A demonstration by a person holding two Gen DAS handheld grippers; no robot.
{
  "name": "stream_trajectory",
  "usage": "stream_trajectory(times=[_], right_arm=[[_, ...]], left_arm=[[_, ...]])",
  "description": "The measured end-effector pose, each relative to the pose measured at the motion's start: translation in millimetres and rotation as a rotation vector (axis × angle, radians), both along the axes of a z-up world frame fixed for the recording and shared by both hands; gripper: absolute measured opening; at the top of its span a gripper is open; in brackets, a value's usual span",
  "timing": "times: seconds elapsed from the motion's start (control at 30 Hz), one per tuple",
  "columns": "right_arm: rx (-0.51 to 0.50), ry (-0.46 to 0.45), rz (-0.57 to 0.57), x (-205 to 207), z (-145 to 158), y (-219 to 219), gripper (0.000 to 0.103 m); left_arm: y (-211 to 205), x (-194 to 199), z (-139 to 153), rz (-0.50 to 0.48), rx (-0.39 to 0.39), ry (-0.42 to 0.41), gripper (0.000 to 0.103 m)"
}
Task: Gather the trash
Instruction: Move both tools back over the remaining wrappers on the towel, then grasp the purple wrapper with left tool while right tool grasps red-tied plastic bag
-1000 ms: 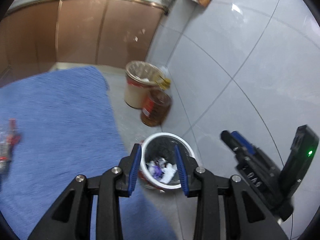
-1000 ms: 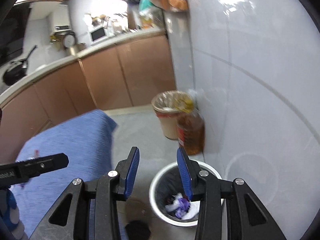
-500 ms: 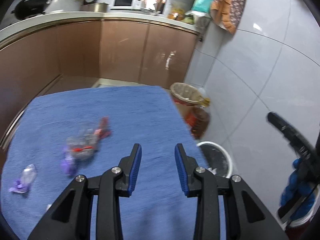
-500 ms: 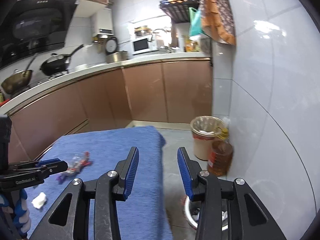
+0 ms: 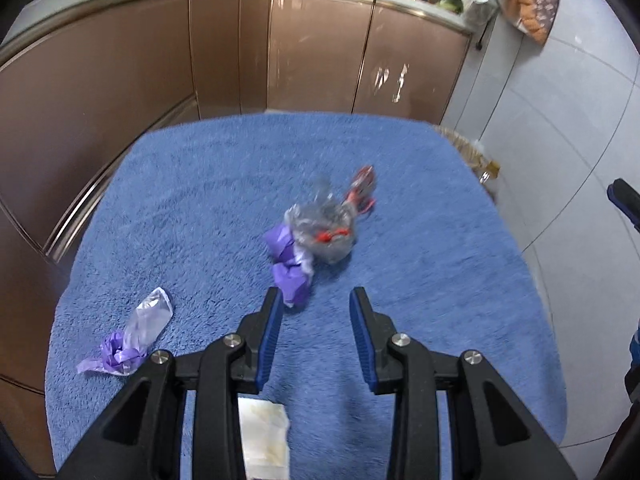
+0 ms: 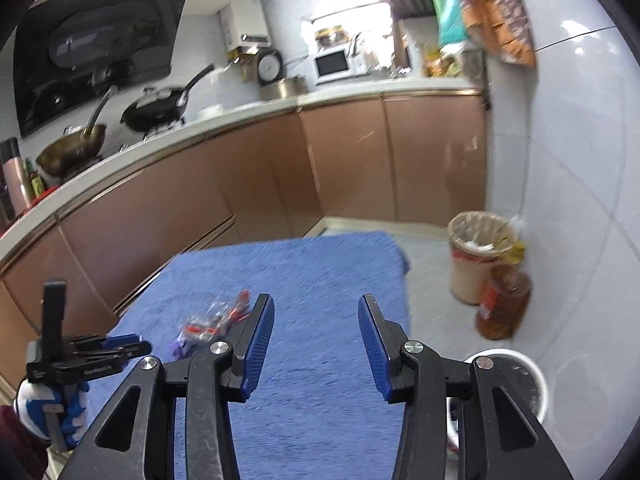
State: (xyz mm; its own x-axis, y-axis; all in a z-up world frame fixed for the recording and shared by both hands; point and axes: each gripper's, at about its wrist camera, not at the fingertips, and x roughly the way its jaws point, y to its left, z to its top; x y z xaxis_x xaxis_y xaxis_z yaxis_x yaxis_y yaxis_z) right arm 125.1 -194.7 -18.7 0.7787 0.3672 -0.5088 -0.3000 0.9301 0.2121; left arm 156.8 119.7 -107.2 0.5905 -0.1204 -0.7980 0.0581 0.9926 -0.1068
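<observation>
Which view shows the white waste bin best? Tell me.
The right wrist view: the white waste bin sits on the floor beside the blue cloth, partly behind the right gripper. The left wrist view does not show it.

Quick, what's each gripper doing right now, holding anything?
Left gripper: open, holding nothing, over the blue cloth.
Right gripper: jaws opening, nothing between them.

place: home kitchen | evidence: range hood (image 6: 96, 48), woks, microwave (image 6: 335, 63), brown cabinets (image 5: 320, 56)
</observation>
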Motion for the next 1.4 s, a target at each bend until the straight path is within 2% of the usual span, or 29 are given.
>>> stream_trajectory(times=[0.3,0.7,0.9,1.1,1.4], right_arm=[[-0.004,0.119,0.156,41.3,-33.8,60.2,0.042],[0.01,0.27,0.319,99.8,-82.9,138.6,0.042],[0.052,0.35,0.351,122.2,-104.1,161.7,0.042],[0.079,0.419,0.352,139.0,-125.7,178.9,0.042],[0.047,0.456,0.339,149.4,-141.7,195.5,0.042]], left_arm=[[3.0,36.3,-31.2,-0.041,0.002,0.082,0.033],[11.4,69.8,-58.4,-0.076,-0.011,0.135,0.032],[19.5,74.8,-64.6,-0.079,-0.034,0.13,0.027],[29.6,75.6,-65.8,-0.072,-0.072,0.12,0.025],[46.8,66.1,-62.3,-0.047,-0.113,0.088,0.025]])
